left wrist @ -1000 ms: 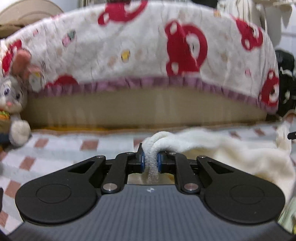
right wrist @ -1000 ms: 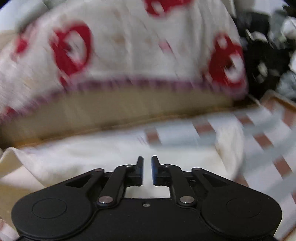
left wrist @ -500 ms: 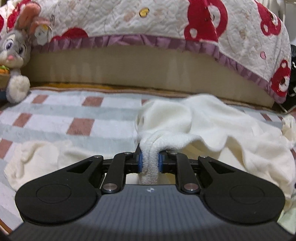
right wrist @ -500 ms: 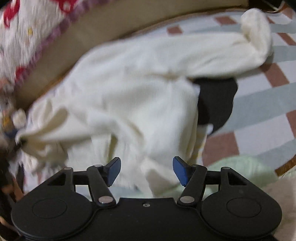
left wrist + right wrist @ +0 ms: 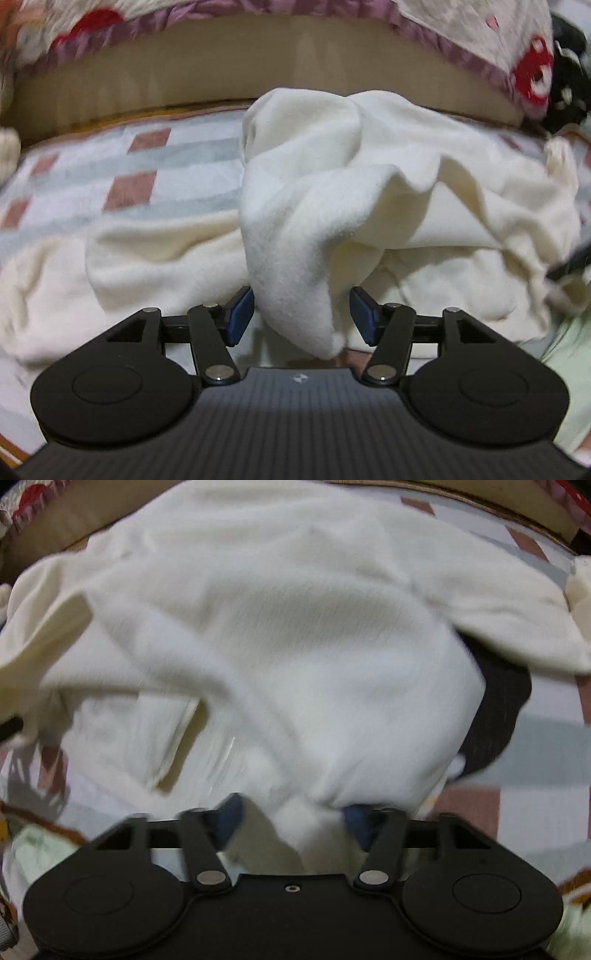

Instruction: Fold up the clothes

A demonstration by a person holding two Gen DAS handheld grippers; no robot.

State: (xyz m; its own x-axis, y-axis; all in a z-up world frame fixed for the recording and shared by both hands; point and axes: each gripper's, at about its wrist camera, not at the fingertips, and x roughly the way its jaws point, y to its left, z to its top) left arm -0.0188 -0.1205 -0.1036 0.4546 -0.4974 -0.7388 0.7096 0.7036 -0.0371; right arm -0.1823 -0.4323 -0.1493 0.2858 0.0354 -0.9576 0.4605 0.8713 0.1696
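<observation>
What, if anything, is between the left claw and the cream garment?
Nothing visible. A fold of the cream garment already hangs between the opening jaws of the left claw, with neither pad pressing it.

A checked blanket (image 5: 177, 173) lies below a red-patterned quilt (image 5: 524, 66).

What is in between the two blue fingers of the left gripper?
In the left wrist view, a drooping fold of the cream garment hangs between the left gripper's fingers. Its jaws are opening, and the pads no longer press on the cloth.
</observation>
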